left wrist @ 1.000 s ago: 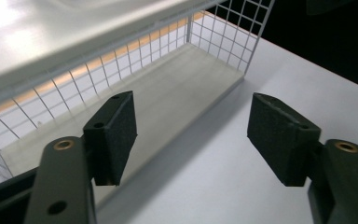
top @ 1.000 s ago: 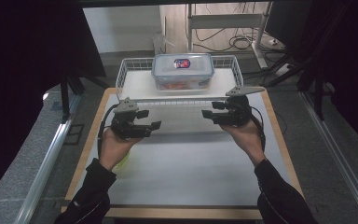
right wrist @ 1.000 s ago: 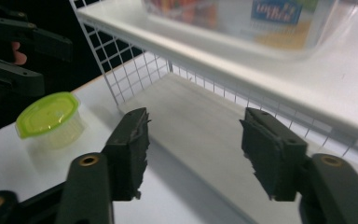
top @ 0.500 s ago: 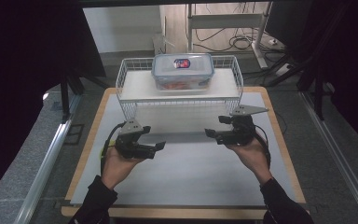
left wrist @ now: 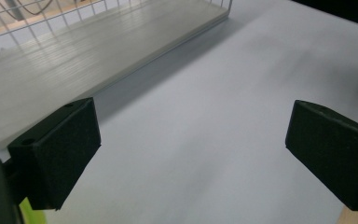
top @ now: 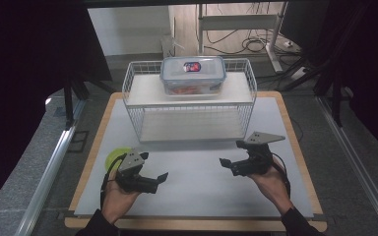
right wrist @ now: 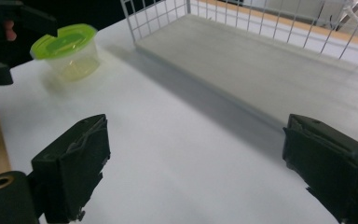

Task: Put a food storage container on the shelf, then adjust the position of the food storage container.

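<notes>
I hold my left gripper (top: 163, 176) low over the white tabletop (top: 197, 191), its two black jaws spread wide with nothing between them; they have just been opening. In the left gripper view the square black pads (left wrist: 58, 154) frame bare white surface, and a sliver of lime green shows at the bottom corner beside my left-hand pad. That green belongs to the small clear plastic tub with the lime-green lid (top: 114, 158), which stands on the table just behind and to the outer side of my left gripper, near it but not touched by it. My right gripper (top: 225, 164) hangs well apart from the left one, across the middle of the table, and its jaws too stand wide and empty, having just been opening. In the right gripper view its worn black pads (right wrist: 74, 168) bracket plain tabletop, and the green-lidded tub (right wrist: 70, 51) sits far off to the upper left, upright with its lid on, next to the dark shape of my other gripper (right wrist: 9, 42). Ahead of both grippers stands the white wire rack with two pale shelves (top: 189, 105); its lower shelf (right wrist: 261, 70) lies just beyond my right gripper's reach and runs across the top of the left gripper view as well (left wrist: 74, 70). On the rack's upper shelf, far ahead of both grippers, rests a clear rectangular food box with a blue-rimmed clip lid (top: 193, 74), something orange showing inside it.
</notes>
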`<state>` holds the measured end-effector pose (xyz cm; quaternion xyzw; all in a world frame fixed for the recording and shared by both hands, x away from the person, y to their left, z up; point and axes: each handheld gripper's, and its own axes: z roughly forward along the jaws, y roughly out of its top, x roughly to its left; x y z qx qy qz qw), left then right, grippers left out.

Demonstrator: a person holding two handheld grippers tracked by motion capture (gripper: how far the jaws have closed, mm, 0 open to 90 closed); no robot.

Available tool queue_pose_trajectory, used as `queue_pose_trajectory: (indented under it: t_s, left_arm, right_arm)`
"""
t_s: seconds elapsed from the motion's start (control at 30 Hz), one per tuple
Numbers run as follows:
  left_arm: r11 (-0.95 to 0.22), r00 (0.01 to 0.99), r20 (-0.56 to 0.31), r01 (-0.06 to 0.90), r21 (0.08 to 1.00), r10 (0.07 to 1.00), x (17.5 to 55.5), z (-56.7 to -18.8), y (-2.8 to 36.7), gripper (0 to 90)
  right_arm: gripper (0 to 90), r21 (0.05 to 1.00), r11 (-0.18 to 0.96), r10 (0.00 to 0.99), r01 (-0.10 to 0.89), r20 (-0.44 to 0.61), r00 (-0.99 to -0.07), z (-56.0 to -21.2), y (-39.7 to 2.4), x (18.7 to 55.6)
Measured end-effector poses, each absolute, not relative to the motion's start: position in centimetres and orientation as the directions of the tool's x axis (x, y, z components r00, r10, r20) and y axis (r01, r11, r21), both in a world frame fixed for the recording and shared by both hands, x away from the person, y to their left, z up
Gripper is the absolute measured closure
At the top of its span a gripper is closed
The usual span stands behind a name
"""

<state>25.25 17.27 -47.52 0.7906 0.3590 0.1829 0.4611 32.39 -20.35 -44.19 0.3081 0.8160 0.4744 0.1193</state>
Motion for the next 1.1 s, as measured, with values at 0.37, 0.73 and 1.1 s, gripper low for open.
queue_pose_trajectory:
  t_s: [0.37, 0.73, 1.1]
  left_arm:
    - [-0.33, 0.692, -0.04, 0.393, 0.858, 0.721, 22.8, -49.4, 17.3, 2.0]
    - [-0.385, 0.681, -0.014, 0.43, 0.817, 0.732, 23.2, -51.1, 16.8, 1.4]
    - [-0.37, 0.663, -0.027, 0.45, 0.813, 0.748, 24.0, -50.2, 17.5, 14.0]
  right_arm:
    - [4.7, 0.845, 0.386, 0.611, 0.37, 0.066, -0.789, -46.5, -21.7, 29.1]
    - [4.8, 0.828, 0.406, 0.617, 0.386, 0.063, -0.784, -48.2, -22.4, 28.4]
    - [5.1, 0.81, 0.429, 0.622, 0.4, 0.056, -0.781, -48.8, -22.1, 28.7]
